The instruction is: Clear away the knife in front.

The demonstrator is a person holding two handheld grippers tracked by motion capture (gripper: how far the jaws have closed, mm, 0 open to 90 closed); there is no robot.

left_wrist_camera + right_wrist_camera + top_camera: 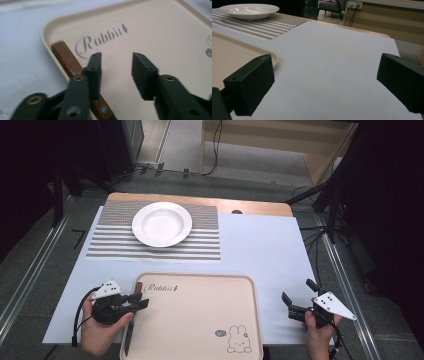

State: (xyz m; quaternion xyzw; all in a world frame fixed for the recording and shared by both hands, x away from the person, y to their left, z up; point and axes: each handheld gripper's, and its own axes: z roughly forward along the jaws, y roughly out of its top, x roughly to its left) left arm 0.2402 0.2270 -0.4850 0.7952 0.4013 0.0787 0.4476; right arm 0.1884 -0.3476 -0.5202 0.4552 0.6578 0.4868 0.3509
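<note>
1. Knife (71, 66) lies along the left edge of the tray (200, 320), wooden handle toward the far end, blade running back toward the person; in the left gripper view the handle passes under the left jaw, so it sits just to the outer side of the gap.
2. Left claw (141, 301) hovers over the tray's near-left corner with its jaws moderately apart and nothing between them; whether a jaw touches the handle I cannot tell.
3. Beyond the jaw tips, the word "Rabbit" is printed on the tray floor; the tray's rim curves close past the handle's outer side.
4. Right claw (299, 296) waits well off to the right of the tray over the white sheet (260, 250), jaws wide apart and holding nothing.
5. Far ahead of both claws, a white bowl (161, 223) rests on a striped mat (200, 245).
6. Risks, as I judge them:
   - The handle is off-centre to the gap, so closing now would likely pinch air or clip one edge and skate the knife sideways.
   - The rim crowds the handle; a jaw coming down on that side could land on the rim, tilt the tray or shove it across the sheet.
   - A grip near the handle's end would leave the blade heavy and drooping, so it may twist or slip on lifting.
</note>
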